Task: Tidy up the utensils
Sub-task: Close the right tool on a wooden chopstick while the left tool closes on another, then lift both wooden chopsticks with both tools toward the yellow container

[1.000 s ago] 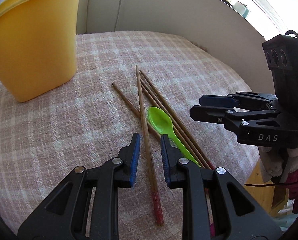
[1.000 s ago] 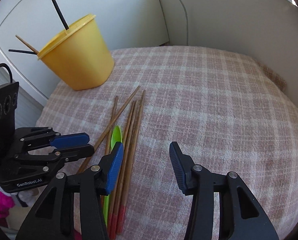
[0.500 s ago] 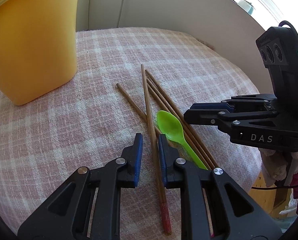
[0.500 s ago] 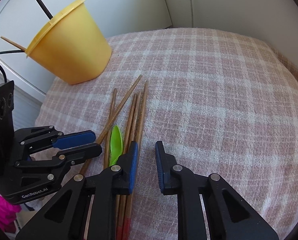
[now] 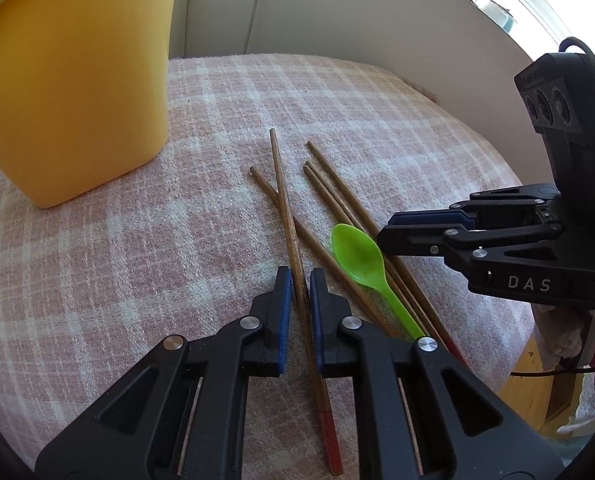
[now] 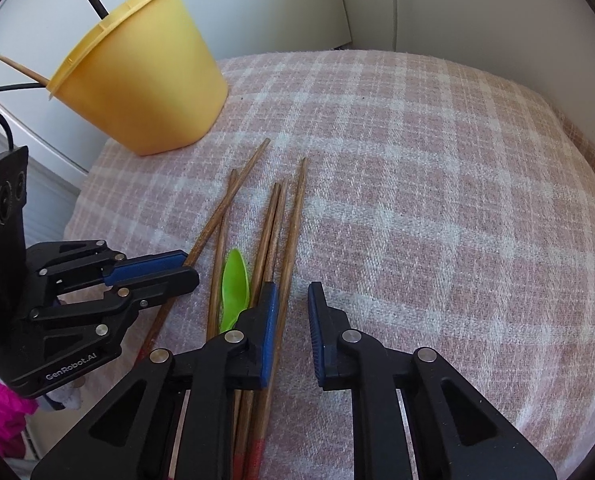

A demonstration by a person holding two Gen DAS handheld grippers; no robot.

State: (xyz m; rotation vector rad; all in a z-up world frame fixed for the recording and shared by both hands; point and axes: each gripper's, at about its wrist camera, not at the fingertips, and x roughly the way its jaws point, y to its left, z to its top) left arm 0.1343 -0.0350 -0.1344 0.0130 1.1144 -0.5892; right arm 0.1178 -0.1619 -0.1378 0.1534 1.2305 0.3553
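Several brown chopsticks (image 5: 337, 196) with red ends and a green plastic spoon (image 5: 357, 256) lie on the plaid cloth. My left gripper (image 5: 299, 280) is shut on one chopstick (image 5: 285, 200) that crosses another; the right wrist view shows it (image 6: 185, 264) from the side. My right gripper (image 6: 293, 292) hangs low over the bundle (image 6: 273, 220), its jaws a narrow gap apart. The rightmost chopstick lies in that gap against the left pad, and the right pad is clear of it. The spoon (image 6: 235, 284) sits just left of it. A yellow tub (image 6: 145, 88) stands at the far left.
The tub (image 5: 77, 80) holds a wooden chopstick (image 6: 21, 68) and black sticks. White panels (image 6: 477, 12) wall the cloth-covered table (image 6: 437, 200) at the back and right. The table's edge drops off close behind both grippers.
Both pairs of jaws have narrowed. The left has come shut on the single chopstick. The right gripper has shifted left and down onto the chopstick bundle.
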